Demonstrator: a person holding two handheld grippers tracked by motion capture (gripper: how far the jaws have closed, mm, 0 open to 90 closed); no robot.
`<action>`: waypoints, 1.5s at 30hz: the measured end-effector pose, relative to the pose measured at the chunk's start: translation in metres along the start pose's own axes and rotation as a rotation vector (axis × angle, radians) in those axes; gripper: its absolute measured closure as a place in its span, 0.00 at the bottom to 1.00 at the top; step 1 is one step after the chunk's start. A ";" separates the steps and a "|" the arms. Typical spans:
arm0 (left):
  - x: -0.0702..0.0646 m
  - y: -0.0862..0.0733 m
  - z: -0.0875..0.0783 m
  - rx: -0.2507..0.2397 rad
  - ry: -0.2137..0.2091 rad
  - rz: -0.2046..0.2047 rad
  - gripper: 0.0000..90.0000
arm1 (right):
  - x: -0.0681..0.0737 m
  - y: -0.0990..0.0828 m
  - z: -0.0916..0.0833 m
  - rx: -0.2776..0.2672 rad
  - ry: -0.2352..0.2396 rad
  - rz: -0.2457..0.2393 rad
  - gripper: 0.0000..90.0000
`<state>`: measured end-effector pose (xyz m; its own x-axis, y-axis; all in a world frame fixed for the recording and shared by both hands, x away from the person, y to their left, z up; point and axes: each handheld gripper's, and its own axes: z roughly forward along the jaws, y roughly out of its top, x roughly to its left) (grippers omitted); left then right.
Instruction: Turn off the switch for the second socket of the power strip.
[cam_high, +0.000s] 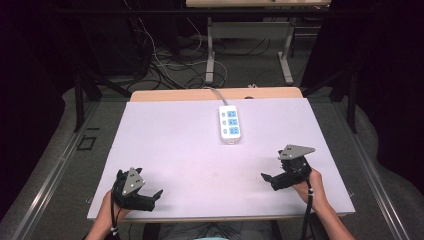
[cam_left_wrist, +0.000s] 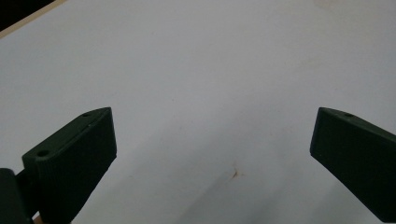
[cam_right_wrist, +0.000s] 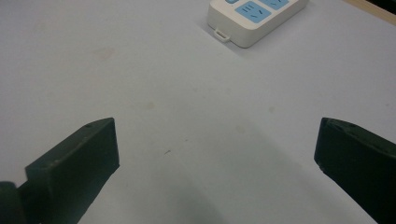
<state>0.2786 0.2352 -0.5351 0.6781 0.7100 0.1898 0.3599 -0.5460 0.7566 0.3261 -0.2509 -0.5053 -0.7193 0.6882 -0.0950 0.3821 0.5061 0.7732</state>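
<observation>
A white power strip (cam_high: 229, 124) with blue sockets lies at the back middle of the white table (cam_high: 180, 150), its grey cable running off the far edge. Its near end (cam_right_wrist: 254, 16) appears at the top of the right gripper view. My left gripper (cam_high: 156, 196) rests at the front left corner, jaws wide apart, with bare table between them (cam_left_wrist: 212, 140). My right gripper (cam_high: 267, 179) sits at the front right, open and holding nothing (cam_right_wrist: 215, 154), pointing toward the table's middle. Both are held by a person's hands.
A small brown stain (cam_left_wrist: 235, 173) marks the table between the left jaws. Beyond the far edge are tangled cables on the floor (cam_high: 165, 60) and the legs of another table (cam_high: 250, 45). Dark metal frames stand at both sides.
</observation>
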 end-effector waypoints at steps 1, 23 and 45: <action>0.000 0.000 0.000 0.001 0.000 -0.001 0.01 | 0.000 -0.001 -0.001 0.004 0.004 -0.001 0.00; 0.001 0.000 0.000 0.004 0.010 0.015 0.00 | 0.013 -0.025 -0.009 0.018 0.006 -0.001 0.00; 0.000 -0.001 0.000 0.002 0.003 0.000 0.00 | 0.017 -0.033 -0.015 0.023 -0.018 0.005 0.00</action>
<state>0.2784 0.2356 -0.5354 0.6764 0.7111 0.1917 0.3611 -0.5470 0.7552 0.2922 -0.2636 -0.5228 -0.7068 0.6999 -0.1030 0.3990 0.5146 0.7589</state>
